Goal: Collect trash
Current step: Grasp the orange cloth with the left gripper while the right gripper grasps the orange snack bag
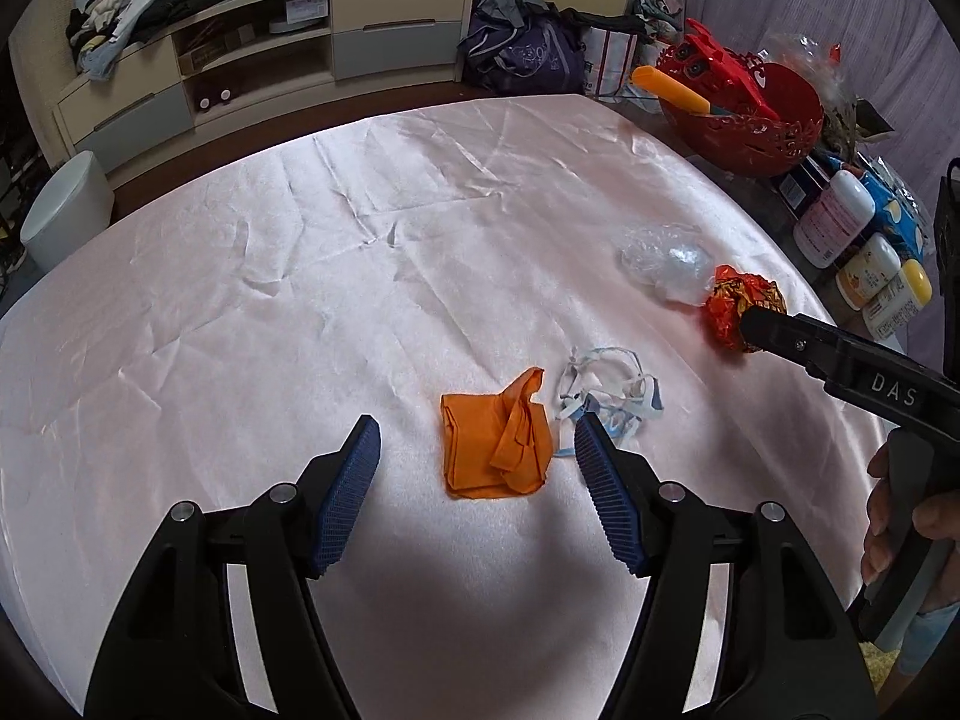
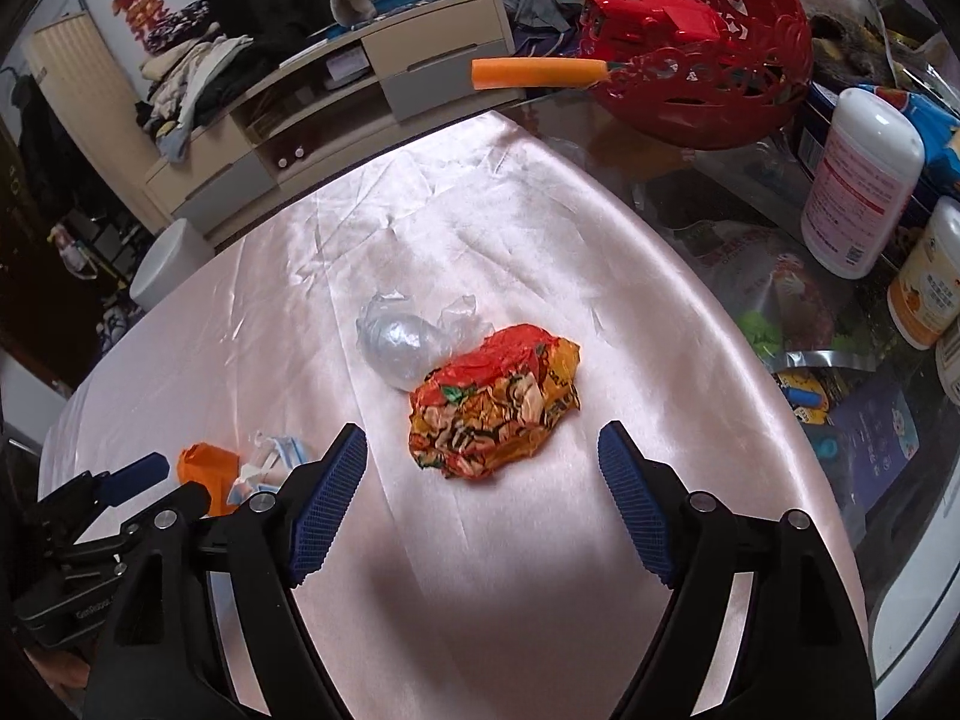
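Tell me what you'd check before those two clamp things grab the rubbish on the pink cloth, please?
1. Left gripper fingers apart and holding nothing: ok.
2. Right gripper fingers apart and holding nothing: ok.
3. Orange wrapper lies between and just beyond the left fingers: ok.
4. Crumpled red and yellow snack bag sits just ahead of the right gripper, between its fingers' lines: ok.
5. Left target free of neighbours: not ok; the white and blue scraps lie right beside the orange wrapper and by one finger.
6. Right target free of neighbours: not ok; the clear plastic wad touches the snack bag.
7. A bin for the trash: cannot tell.
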`<move>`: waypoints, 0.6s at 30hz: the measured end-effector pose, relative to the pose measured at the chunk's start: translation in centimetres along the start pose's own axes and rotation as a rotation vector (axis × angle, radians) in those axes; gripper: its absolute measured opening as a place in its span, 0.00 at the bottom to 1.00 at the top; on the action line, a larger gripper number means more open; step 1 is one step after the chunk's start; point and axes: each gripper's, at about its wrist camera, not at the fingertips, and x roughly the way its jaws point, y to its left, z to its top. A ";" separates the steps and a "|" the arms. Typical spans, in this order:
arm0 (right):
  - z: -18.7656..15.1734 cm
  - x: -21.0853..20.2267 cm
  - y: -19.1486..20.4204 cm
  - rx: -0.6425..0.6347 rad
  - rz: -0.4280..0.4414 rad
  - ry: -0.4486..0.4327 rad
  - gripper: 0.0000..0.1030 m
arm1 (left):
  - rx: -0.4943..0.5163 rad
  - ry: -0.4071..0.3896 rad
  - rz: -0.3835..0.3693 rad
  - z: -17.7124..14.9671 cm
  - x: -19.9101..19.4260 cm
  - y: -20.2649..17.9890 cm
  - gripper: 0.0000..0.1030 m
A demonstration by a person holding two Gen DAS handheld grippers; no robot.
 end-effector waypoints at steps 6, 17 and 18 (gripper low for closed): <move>0.5 1.7 0.0 -0.016 -0.026 0.012 0.77 | 0.010 0.017 -0.009 0.5 1.0 0.1 0.39; -1.9 -0.1 -0.4 -0.024 -0.045 0.023 0.58 | 0.018 0.008 -0.003 -1.6 -1.3 0.6 0.19; -2.5 -0.6 -0.3 -0.022 -0.045 0.028 0.58 | 0.019 0.005 -0.005 -2.0 -1.9 0.5 0.18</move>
